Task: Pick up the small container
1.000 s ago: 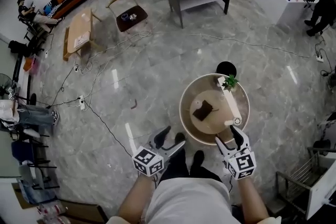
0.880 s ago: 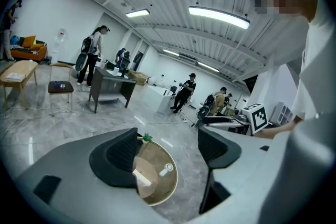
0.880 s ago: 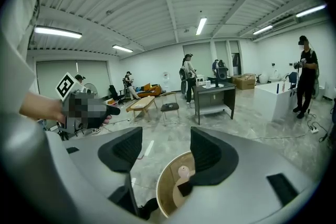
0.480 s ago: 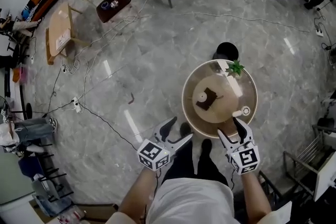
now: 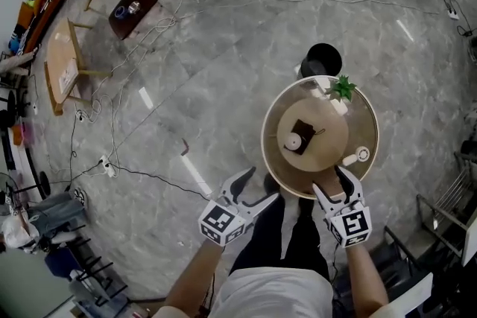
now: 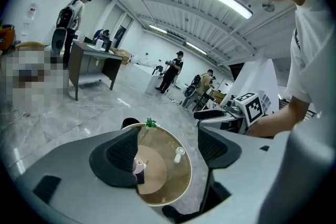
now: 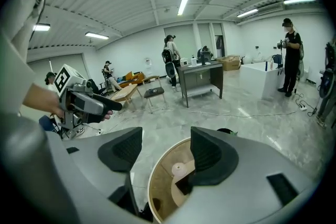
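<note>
Plant (image 5: pixel 343 88) on round table (image 5: pixel 279 167); black bin (image 5: pixel 323 59) beside.

No words, numbers or brand names can be read in any view. The only printed signs are black-and-white square code patterns. One set is on the left marker cube (image 5: pixel 219 224) of the left hand-held gripper (image 5: pixel 262 184), the other on the right marker cube (image 5: pixel 350 226) of the right hand-held gripper (image 5: pixel 329 179). These patterns carry no letters or digits.
</note>
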